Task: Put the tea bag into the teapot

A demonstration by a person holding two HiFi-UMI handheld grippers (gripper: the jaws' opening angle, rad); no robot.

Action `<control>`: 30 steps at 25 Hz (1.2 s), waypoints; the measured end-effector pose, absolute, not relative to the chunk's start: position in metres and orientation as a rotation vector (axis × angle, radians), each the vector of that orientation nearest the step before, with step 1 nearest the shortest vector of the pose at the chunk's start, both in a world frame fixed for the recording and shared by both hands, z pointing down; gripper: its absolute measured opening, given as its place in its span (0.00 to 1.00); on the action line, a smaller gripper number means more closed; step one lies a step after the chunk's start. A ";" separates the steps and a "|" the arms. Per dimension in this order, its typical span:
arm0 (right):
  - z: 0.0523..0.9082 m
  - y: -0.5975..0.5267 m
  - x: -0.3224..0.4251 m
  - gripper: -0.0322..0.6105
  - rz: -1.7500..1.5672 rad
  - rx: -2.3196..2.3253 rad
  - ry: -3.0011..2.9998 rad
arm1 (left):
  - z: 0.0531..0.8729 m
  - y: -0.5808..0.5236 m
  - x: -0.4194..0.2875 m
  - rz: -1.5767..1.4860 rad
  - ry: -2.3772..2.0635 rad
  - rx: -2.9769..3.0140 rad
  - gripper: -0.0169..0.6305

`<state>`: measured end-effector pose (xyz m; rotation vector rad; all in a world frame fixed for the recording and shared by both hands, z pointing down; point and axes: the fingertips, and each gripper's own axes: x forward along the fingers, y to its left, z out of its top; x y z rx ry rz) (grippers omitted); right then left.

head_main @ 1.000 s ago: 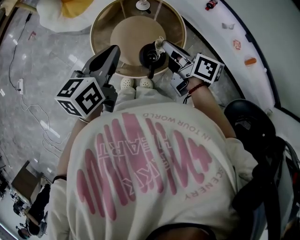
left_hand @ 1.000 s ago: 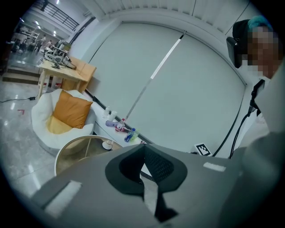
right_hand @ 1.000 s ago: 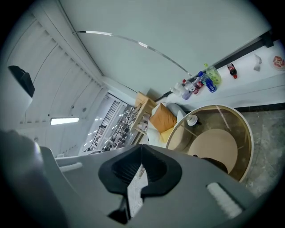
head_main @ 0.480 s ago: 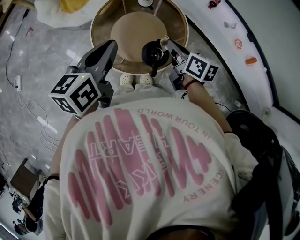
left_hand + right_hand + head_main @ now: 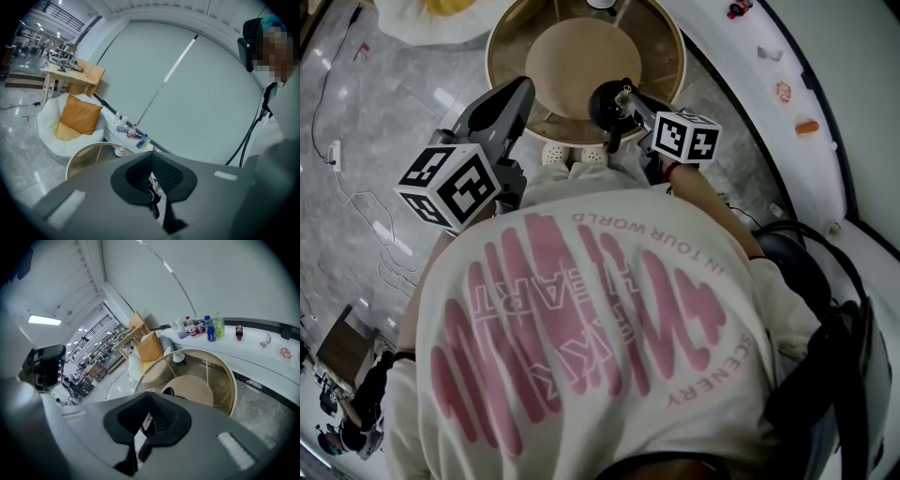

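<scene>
Right gripper (image 5: 625,92) clenched on tea bag (image 5: 146,423), white paper pinched between pads. Teapot (image 5: 606,105) on table (image 5: 667,42), just left of my right tips in head view, handle pointing back toward me. Left gripper (image 5: 521,90) closed, empty, well apart on left. Right hand far nearer. I judge next move needs tips over pot mouth, then release.

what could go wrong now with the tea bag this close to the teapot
1. The black teapot stands near the gold rim of the round glass table; a bump from the right tool might push it off.
2. That tool is shut on the white tea bag beside the pot; an off-centre release would likely drop it on the glass.
</scene>
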<state>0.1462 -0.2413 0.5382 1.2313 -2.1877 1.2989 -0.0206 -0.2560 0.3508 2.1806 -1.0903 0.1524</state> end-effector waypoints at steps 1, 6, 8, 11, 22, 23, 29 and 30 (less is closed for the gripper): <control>0.543 -0.240 0.146 0.06 1.273 1.218 -2.175 | 0.352 -0.255 -0.021 0.152 -1.093 2.174 0.05; 0.566 -0.234 0.152 0.06 1.056 1.170 -2.112 | 0.356 -0.254 -0.022 0.152 -1.116 2.150 0.05; 0.572 -0.231 0.152 0.06 0.983 1.148 -2.114 | 0.358 -0.254 -0.024 0.153 -1.125 2.142 0.05; 0.582 -0.226 0.150 0.06 0.932 1.115 -2.108 | 0.362 -0.250 -0.027 0.155 -1.143 2.124 0.05; 0.601 -0.225 0.141 0.06 0.899 1.053 -2.055 | 0.372 -0.249 -0.033 0.158 -1.160 2.086 0.05; 0.602 -0.226 0.140 0.06 0.894 1.047 -2.052 | 0.373 -0.249 -0.034 0.157 -1.160 2.082 0.05; 0.607 -0.227 0.132 0.06 0.785 0.972 -2.024 | 0.376 -0.254 -0.036 0.178 -1.169 2.093 0.05; 0.608 -0.227 0.132 0.06 0.760 0.957 -2.018 | 0.375 -0.255 -0.036 0.197 -1.174 2.109 0.05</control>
